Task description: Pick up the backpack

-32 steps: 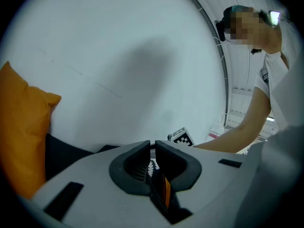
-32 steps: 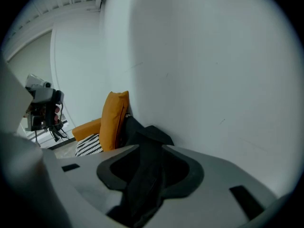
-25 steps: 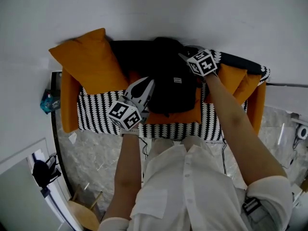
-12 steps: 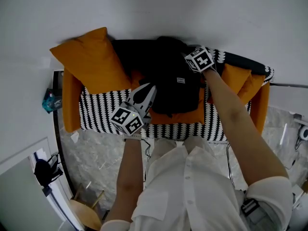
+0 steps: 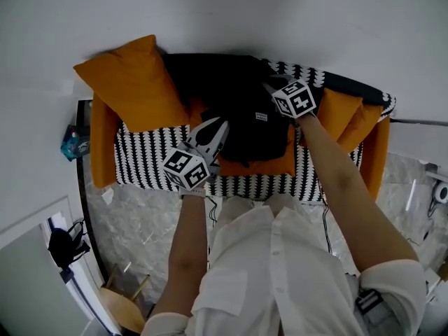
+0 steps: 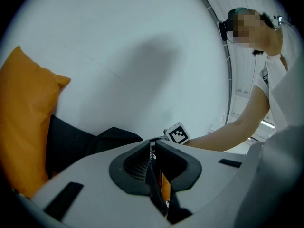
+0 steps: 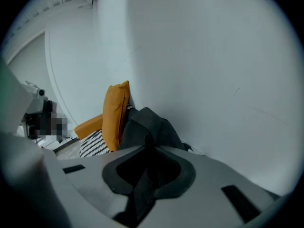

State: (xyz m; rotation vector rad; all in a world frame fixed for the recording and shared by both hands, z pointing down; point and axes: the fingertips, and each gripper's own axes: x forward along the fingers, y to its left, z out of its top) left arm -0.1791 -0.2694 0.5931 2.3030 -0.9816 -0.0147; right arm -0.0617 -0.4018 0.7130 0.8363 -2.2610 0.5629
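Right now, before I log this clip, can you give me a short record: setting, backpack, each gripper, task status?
setting: orange sofa against a white wall, black-and-white throw over the seat
cushion: orange cushion to the left of the bag in the head view
backpack: black backpack lying mid-sofa
left gripper: left gripper shut on a thin black strap of the backpack
right gripper: right gripper, jaws closing on black fabric at the backpack's far end
status: gripped at both ends, not yet lifted clear
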